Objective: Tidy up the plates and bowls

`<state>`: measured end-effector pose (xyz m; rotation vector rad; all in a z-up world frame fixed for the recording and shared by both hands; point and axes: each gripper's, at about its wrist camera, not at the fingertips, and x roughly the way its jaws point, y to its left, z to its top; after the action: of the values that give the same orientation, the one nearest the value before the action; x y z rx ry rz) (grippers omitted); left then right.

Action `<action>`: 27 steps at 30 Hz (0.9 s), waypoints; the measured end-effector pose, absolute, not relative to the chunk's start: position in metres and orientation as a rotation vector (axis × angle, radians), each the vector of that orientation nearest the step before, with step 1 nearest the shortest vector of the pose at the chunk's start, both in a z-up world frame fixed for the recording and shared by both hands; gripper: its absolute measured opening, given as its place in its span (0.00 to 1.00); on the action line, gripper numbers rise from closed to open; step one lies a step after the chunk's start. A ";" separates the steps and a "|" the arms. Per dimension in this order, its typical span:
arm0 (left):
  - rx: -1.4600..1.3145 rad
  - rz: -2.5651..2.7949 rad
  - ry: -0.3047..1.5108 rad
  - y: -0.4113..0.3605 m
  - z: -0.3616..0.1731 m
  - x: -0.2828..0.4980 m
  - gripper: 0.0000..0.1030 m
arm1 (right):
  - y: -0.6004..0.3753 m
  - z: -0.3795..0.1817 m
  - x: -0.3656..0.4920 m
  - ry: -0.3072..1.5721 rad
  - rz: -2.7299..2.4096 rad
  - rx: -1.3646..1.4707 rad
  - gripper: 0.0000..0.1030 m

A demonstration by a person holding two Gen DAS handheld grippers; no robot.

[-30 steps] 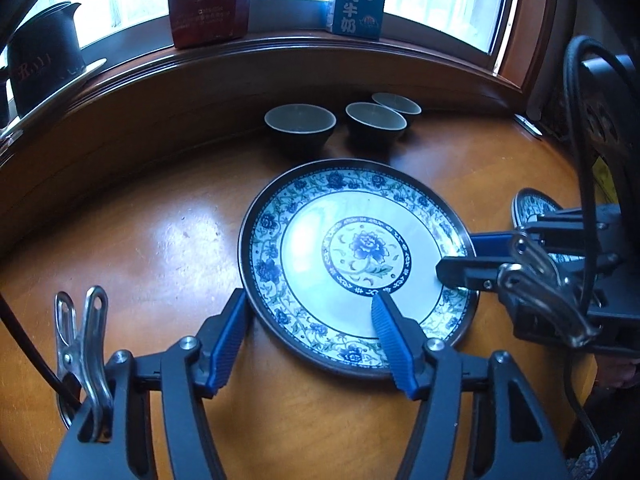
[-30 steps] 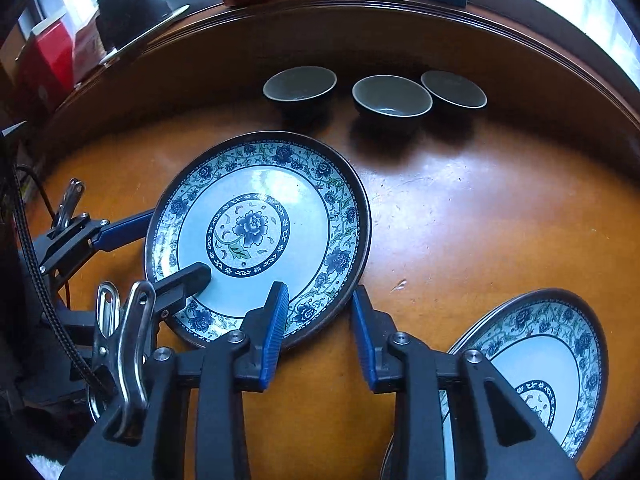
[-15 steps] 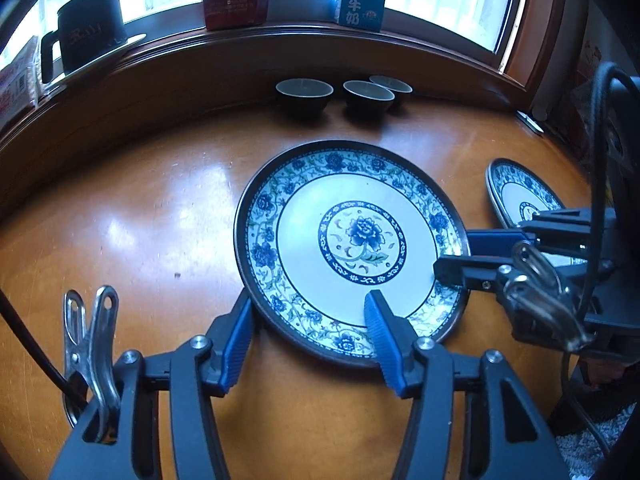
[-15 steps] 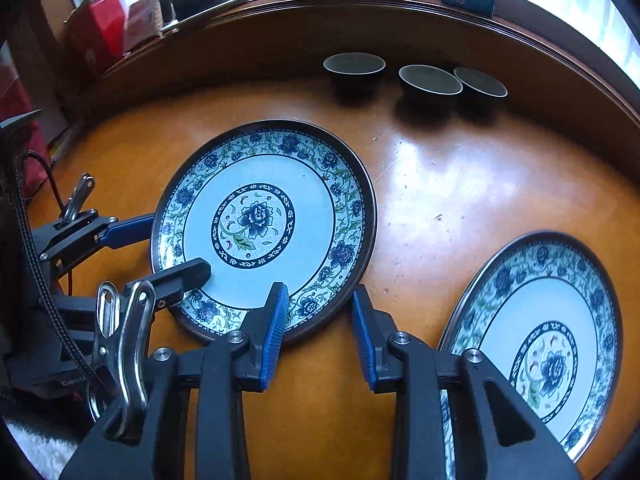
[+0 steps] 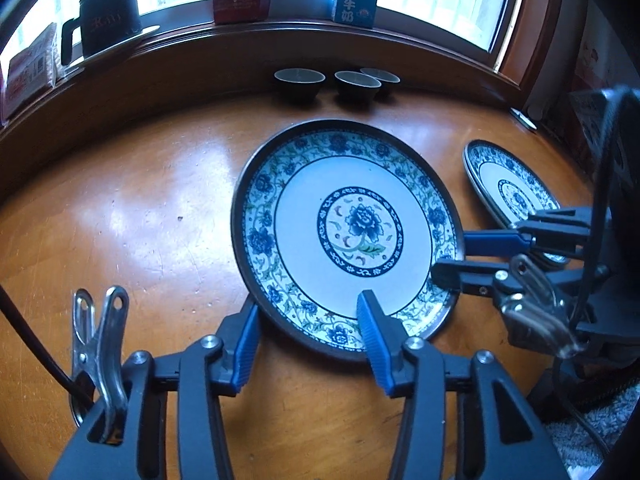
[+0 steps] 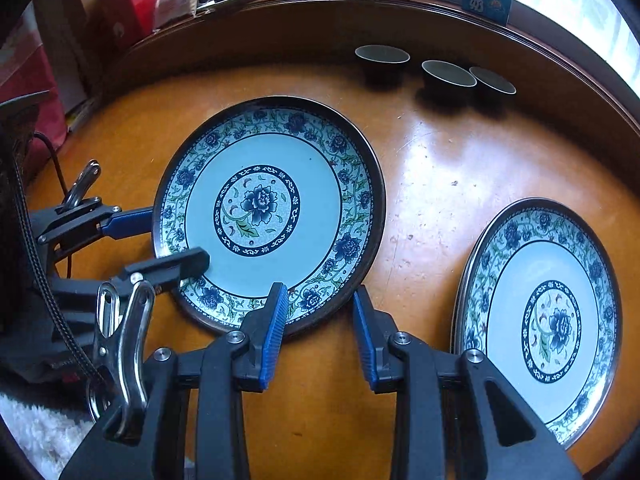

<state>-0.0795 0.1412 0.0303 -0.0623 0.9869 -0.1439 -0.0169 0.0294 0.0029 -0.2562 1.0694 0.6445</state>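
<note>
Two grippers bracket one blue-and-white plate (image 5: 344, 236) on the orange wooden table (image 5: 140, 216), and the coming move turns on how its rim sits in each pair of jaws. From the left gripper (image 5: 308, 320) the plate lies straight ahead: the near rim runs between the blue pads, one under the edge on the outside, the other over the painted border, and these jaws are closing without yet pinching. The right gripper (image 6: 320, 316) straddles the rim on the neighbouring side, half open and apparently not gripping (contact is hard to judge). Being round, the plate has no long axis; the rim arc is what matters. It looks glazed, smooth and shallow with a dark raised lip, so likely slippery. A second matching plate (image 6: 540, 316) lies well apart, nearer the right gripper. Three small dark bowls (image 5: 352, 82) stand by the windowsill.
</note>
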 end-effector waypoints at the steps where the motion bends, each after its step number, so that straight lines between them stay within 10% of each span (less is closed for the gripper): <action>1: -0.068 -0.146 0.988 0.143 0.031 -0.080 0.44 | 0.030 0.003 -0.016 1.068 0.648 -0.257 0.32; 27: -0.167 -0.148 1.000 0.155 0.033 -0.074 0.38 | 0.012 0.003 0.015 1.080 0.662 -0.194 0.34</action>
<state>-0.0741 0.1553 0.0327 -0.1670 0.9996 -0.1479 0.0149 0.0117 0.0033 -0.1936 1.0804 0.6625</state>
